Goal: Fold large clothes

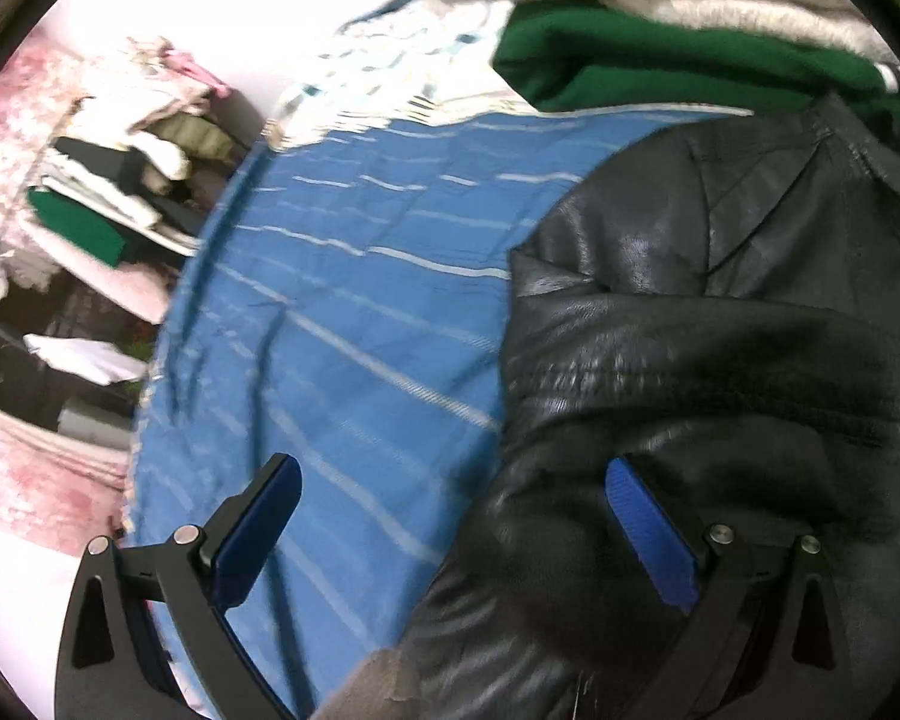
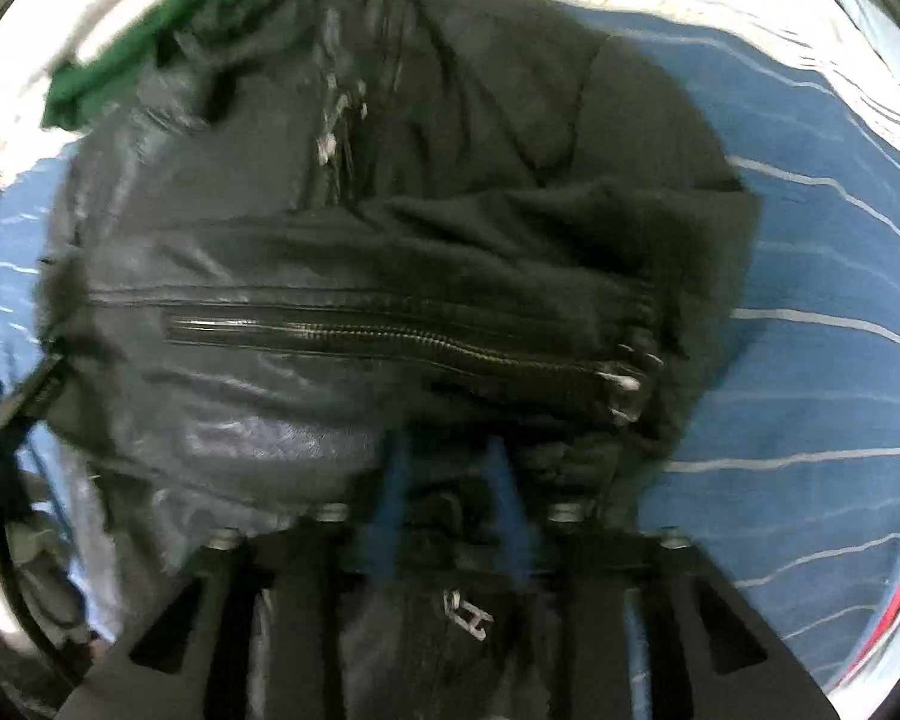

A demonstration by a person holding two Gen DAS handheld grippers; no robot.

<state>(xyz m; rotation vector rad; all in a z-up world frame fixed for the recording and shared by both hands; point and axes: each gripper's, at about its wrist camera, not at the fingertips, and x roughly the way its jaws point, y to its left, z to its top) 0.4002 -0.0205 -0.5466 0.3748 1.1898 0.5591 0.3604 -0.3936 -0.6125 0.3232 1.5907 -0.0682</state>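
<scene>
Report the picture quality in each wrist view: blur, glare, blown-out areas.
Left wrist view: the blue striped bedsheet is smeared by motion blur, the top and left are blown out to white, and glare patches sit on the black leather jacket. Right wrist view: blurrier overall, the right gripper streaked, though the jacket's zipper stays readable; the upper edge is overexposed.

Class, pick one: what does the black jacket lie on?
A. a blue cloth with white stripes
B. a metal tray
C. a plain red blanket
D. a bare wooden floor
A: the black jacket rests on a blue cloth crossed by thin white stripes.
</scene>
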